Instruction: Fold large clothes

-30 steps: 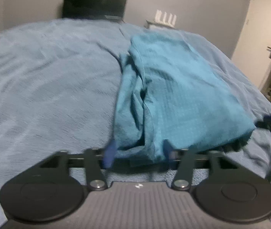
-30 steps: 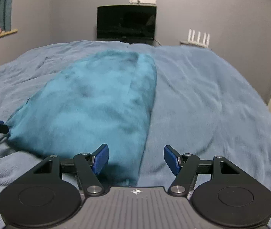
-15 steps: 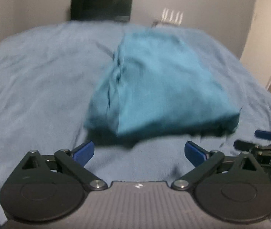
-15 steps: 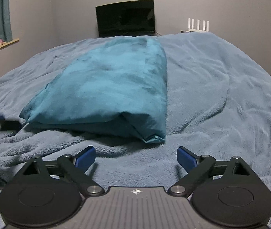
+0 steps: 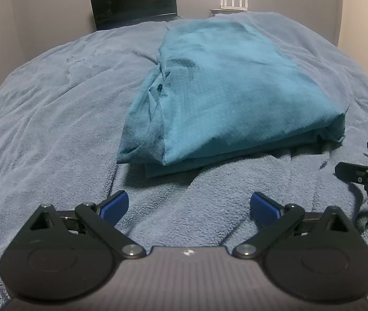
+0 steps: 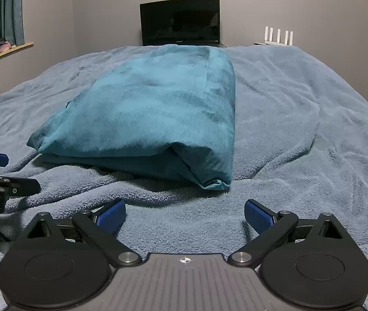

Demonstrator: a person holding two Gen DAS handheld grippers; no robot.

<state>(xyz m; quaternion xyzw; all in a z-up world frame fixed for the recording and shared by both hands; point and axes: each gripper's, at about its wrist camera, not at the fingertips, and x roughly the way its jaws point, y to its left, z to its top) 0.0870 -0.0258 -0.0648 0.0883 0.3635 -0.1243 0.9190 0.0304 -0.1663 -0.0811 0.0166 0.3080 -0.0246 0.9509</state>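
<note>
A teal garment point(image 5: 225, 93) lies folded into a thick rectangle on the blue blanket point(image 5: 54, 108); it also shows in the right wrist view point(image 6: 152, 111). My left gripper point(image 5: 190, 206) is open and empty, a little short of the garment's near left corner. My right gripper point(image 6: 185, 215) is open and empty, just short of the garment's near right corner. The right gripper's fingers point(image 5: 352, 171) show at the right edge of the left wrist view, the left gripper's fingers point(image 6: 7, 181) at the left edge of the right wrist view.
A dark monitor point(image 6: 181, 23) and a white router point(image 6: 278, 36) stand beyond the bed's far edge. A white door point(image 5: 365, 10) is at far right. A window ledge with curtain point(image 6: 2, 20) is at left.
Both grippers let go of the garment's near edge, opened wide and drew back. The garment now lies flat and folded on the blanket.
</note>
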